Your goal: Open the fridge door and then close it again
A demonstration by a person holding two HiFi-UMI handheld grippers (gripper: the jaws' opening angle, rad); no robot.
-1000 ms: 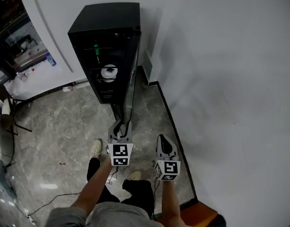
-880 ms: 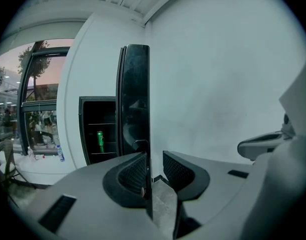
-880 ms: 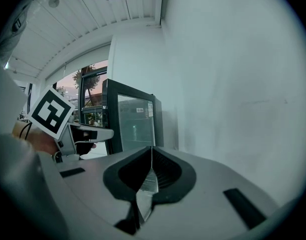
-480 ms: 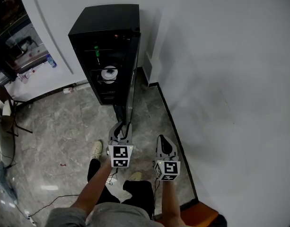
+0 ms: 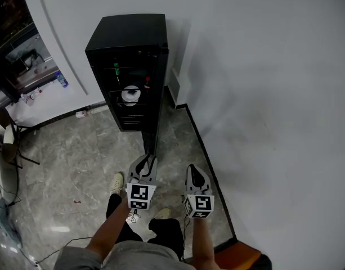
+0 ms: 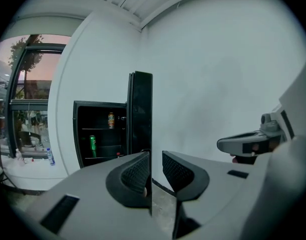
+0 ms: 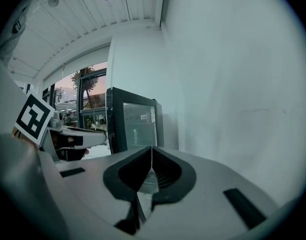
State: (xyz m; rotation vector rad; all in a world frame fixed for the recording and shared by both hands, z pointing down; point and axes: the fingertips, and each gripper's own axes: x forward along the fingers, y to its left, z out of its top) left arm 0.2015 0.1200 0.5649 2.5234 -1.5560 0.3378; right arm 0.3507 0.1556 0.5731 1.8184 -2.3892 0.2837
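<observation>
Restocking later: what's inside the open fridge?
An orange can high up, a green can lower, something white and round. The open door covers the interior's right edge.

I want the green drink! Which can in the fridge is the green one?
The green can is the lower one, further left in the fridge. The orange can stands higher up and further right.

The cans (image 6: 92, 146) in the fridge (image 6: 83, 134) are too small to read, the door (image 6: 141, 114) is hidden low down behind the left tongs (image 6: 155, 152), and the head view's bottom edge crops the person (image 5: 127, 257).
</observation>
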